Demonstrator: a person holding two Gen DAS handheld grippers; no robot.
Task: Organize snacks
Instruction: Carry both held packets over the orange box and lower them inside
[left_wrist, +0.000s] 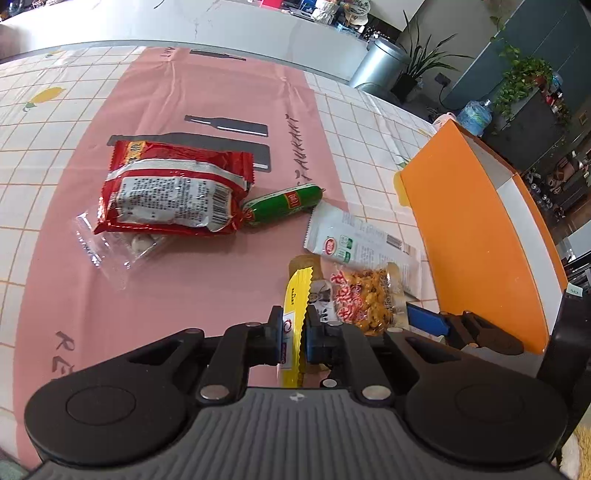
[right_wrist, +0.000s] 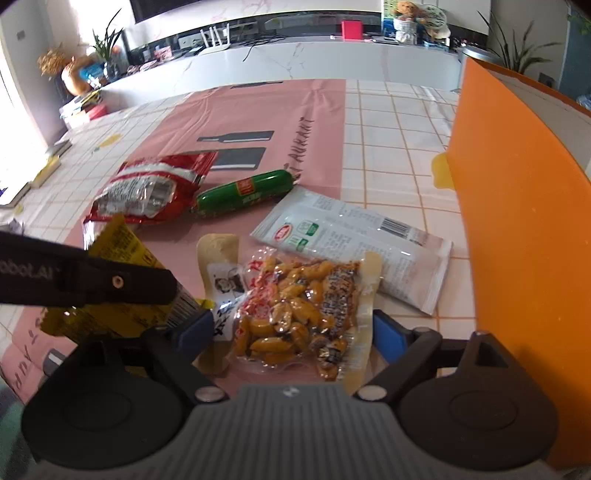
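My left gripper (left_wrist: 294, 334) is clamped on the yellow packet (left_wrist: 295, 295), pads pressing both faces, the serrated top edge standing up beyond the fingertips. My right gripper (right_wrist: 291, 332) stands wide apart, with the clear bag of orange snacks (right_wrist: 295, 314) lying flat on the pink mat (right_wrist: 258, 107) between its blue pads (right_wrist: 388, 339); neither pad presses on it. From the right wrist view, the left gripper's black finger crosses in from the left edge, carrying the yellow packet. Just beyond the orange snacks lies the white packet (right_wrist: 354, 240), overlapped at one corner. Farther out, the green sausage (right_wrist: 243, 192) rests beside the red bag (right_wrist: 147, 192), nearly touching it. The orange box (right_wrist: 517, 221) stands upright at the right side, near the white packet. The mat covers a checked tablecloth (right_wrist: 399, 140).
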